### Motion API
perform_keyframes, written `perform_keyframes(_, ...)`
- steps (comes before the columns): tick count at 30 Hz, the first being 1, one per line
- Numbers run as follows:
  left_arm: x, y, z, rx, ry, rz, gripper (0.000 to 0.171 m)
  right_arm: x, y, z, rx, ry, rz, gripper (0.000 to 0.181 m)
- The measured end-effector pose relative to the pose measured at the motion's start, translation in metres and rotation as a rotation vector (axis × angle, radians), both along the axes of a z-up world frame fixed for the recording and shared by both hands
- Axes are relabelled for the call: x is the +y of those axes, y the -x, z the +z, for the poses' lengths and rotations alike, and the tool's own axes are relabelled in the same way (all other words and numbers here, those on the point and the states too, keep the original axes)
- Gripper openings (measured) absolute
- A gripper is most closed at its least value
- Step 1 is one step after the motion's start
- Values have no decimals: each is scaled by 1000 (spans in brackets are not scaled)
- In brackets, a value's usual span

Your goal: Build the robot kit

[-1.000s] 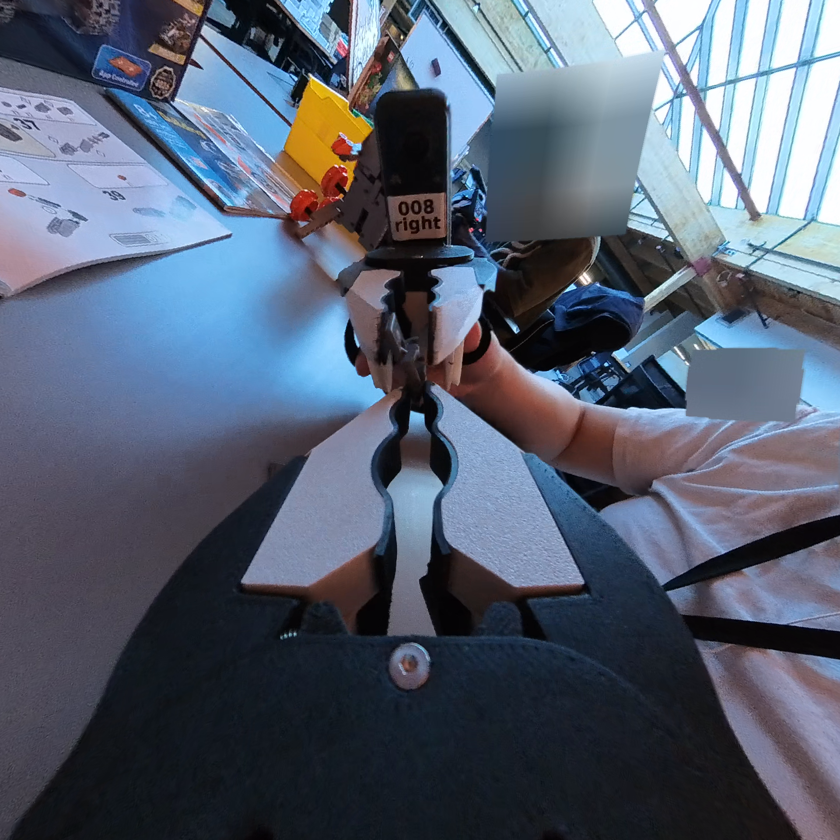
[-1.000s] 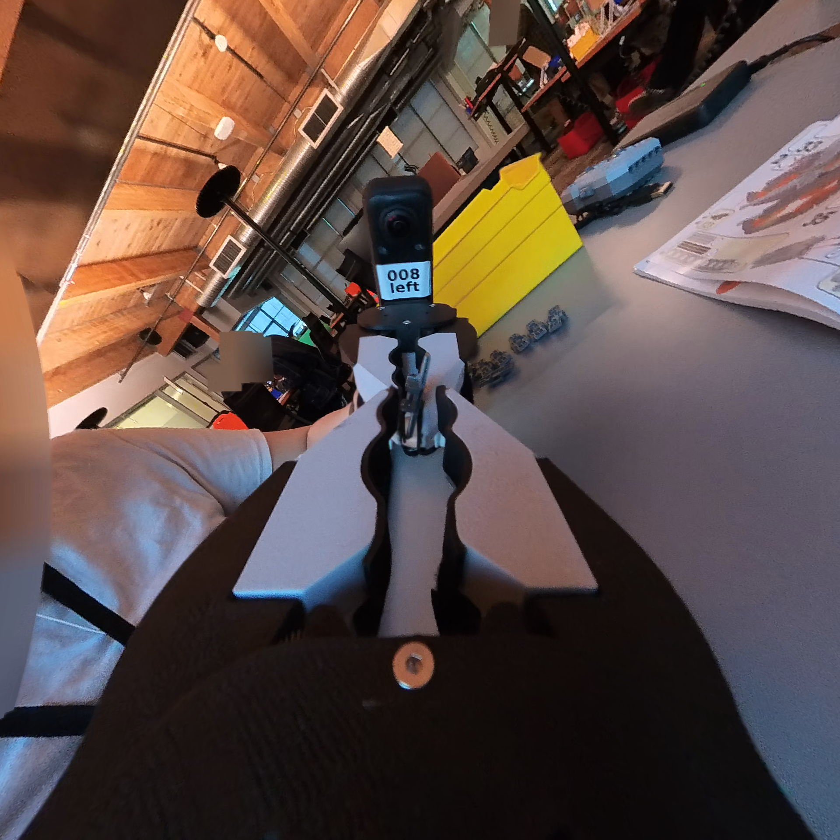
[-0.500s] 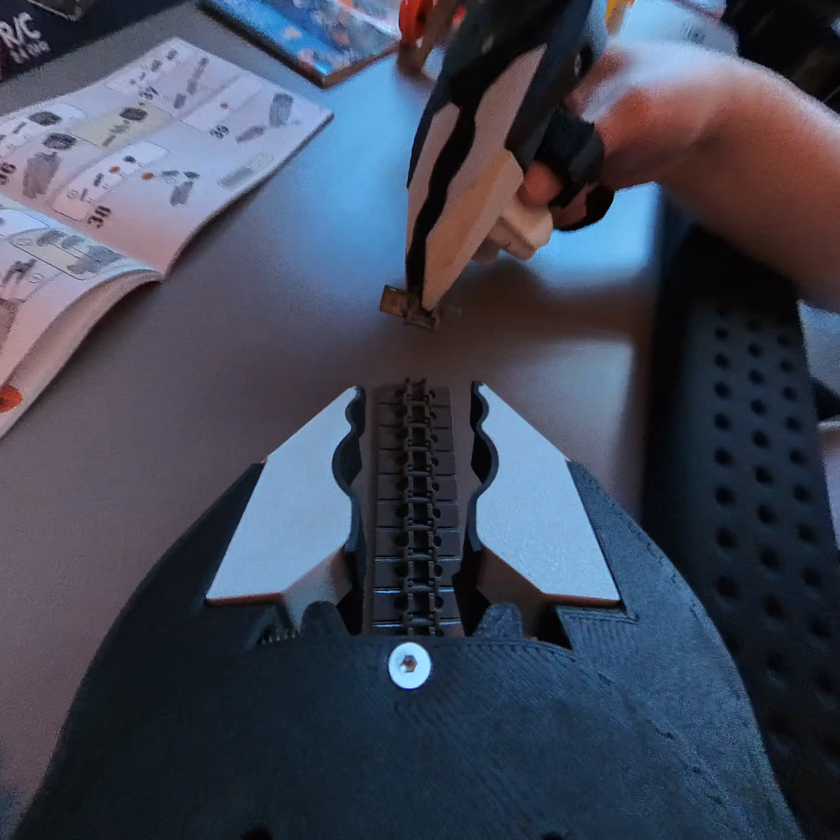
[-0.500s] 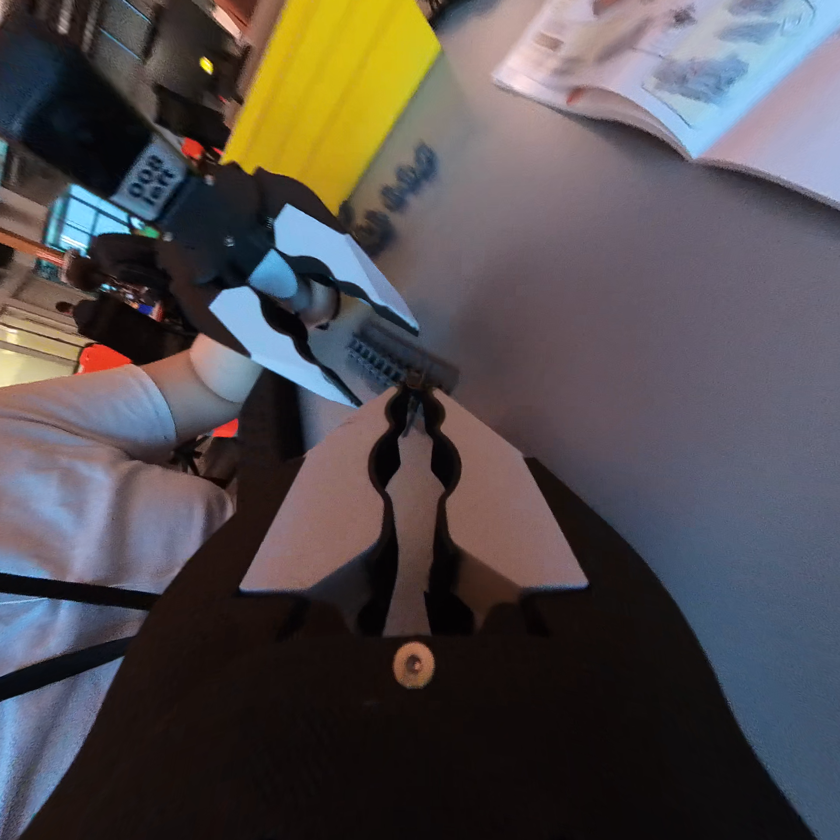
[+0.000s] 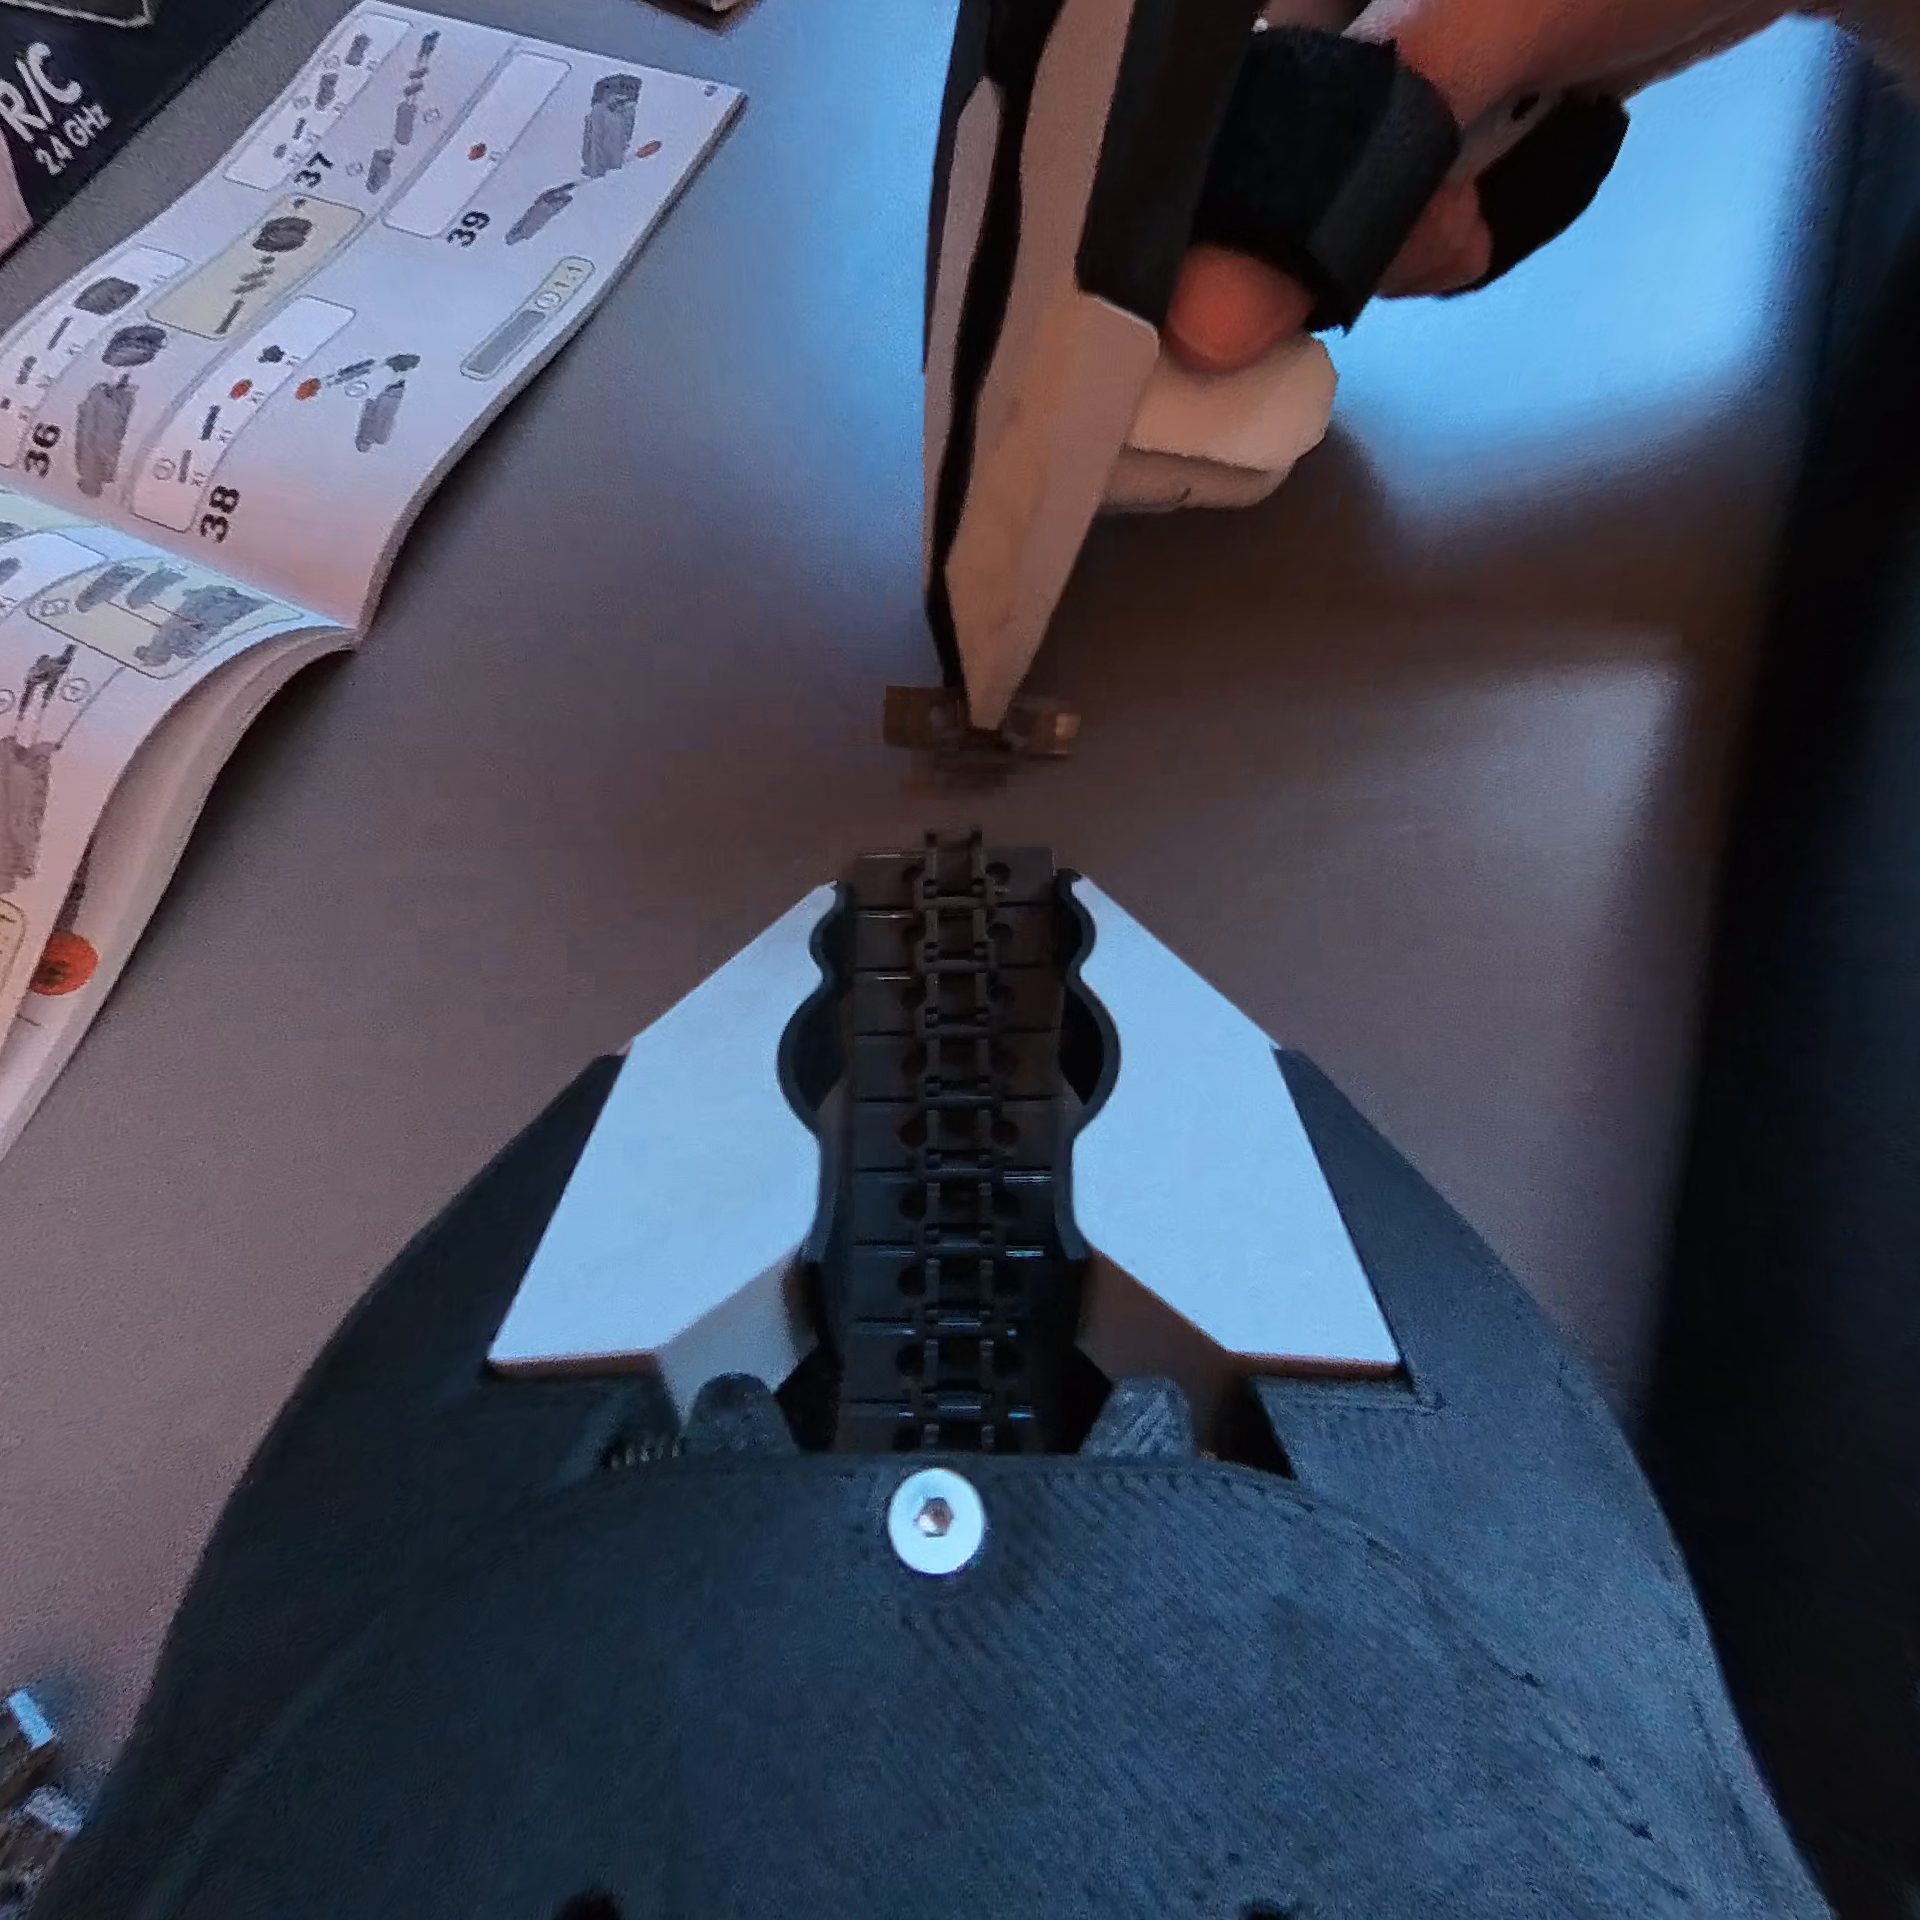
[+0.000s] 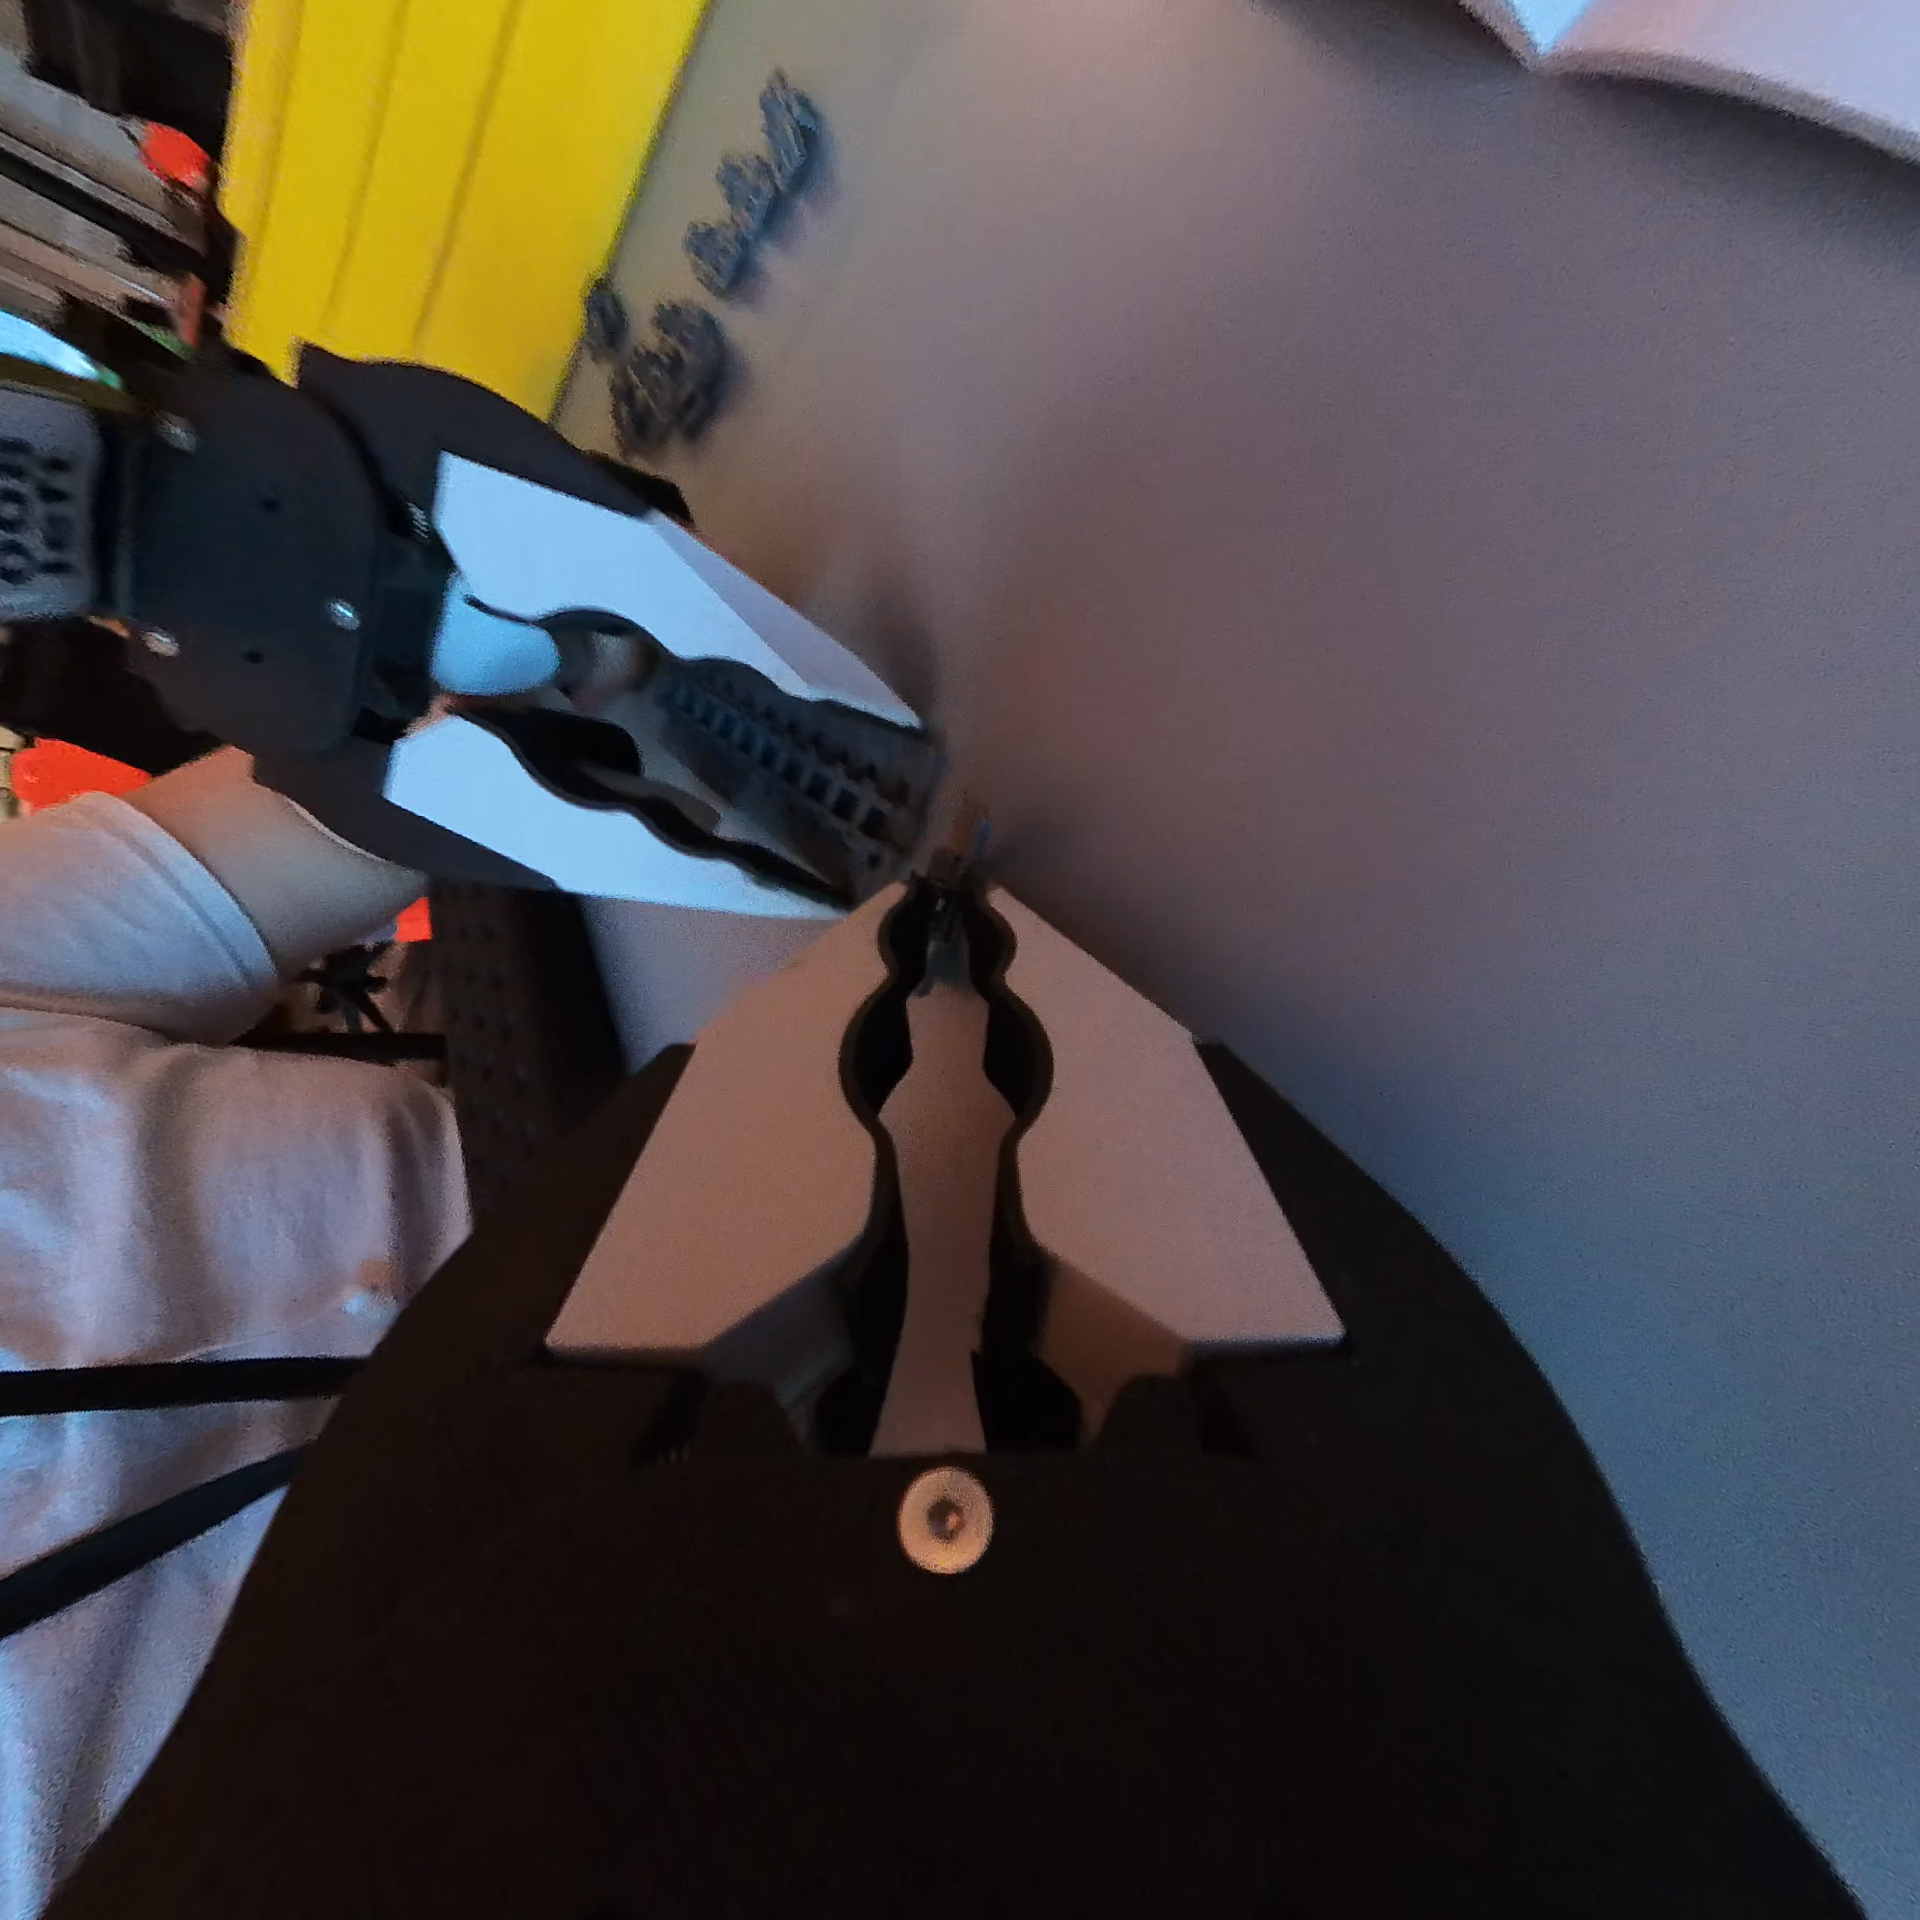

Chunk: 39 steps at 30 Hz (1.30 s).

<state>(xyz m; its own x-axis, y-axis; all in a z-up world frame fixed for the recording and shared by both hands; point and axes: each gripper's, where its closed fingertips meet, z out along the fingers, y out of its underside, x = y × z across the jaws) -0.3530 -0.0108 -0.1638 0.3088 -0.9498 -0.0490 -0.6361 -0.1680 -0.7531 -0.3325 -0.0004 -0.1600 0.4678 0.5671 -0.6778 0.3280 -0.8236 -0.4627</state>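
Observation:
My left gripper [image 5: 954,888] is shut on a dark grey track strip [image 5: 954,1143] made of several joined links. The strip runs lengthwise between the fingers and its end sticks out just past the tips, low over the grey table [image 5: 520,831]. My right gripper [image 5: 971,707] points down at the table just beyond that end, shut on a single loose track link [image 5: 977,727] that rests on the table. In the right wrist view the right gripper [image 6: 948,894] pinches the link [image 6: 948,930] at its tips. There the left gripper [image 6: 883,800] with the strip [image 6: 821,769] sits close on the left.
An open instruction booklet [image 5: 260,343] lies at the left, with a dark box [image 5: 62,114] behind it. A yellow bin [image 6: 416,177] stands at the back with several loose track links [image 6: 707,312] beside it. A black perforated panel [image 5: 1818,935] runs along the right. A person's hand [image 5: 1299,260] holds the right gripper.
Both grippers have come down from facing each other in the air to the table. The right gripper's link now sits just in front of the strip's end, closer than half a second ago.

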Motion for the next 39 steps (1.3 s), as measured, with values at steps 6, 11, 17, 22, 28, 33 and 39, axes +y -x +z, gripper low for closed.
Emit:
perform_keyframes(6, 6, 2, 5, 2, -105, -1, 36, -1, -3, 1, -13, -49, 35, 13)
perform_keyframes(11, 7, 0, 27, -76, -189, -2, 36, 17, 4, 34, 153, -136, -73, 37)
perform_keyframes(17, 6, -1, 36, -121, -198, 1, 36, -9, 28, 31, 273, 43, 52, 17)
perform_keyframes(22, -10, -5, 29, -200, 71, -84, 47, -20, 23, 10, 91, -86, 200, 2)
perform_keyframes(28, -14, 7, 41, -391, 511, -160, 50, -27, 24, 15, 5, -286, 309, 1)
perform_keyframes(33, -26, 7, 45, -419, 694, -260, 29, -32, 33, 21, 62, -232, 313, 2)
perform_keyframes(39, -26, 4, 25, -282, 626, -229, 6, -29, 32, 18, 52, -246, 314, 3)
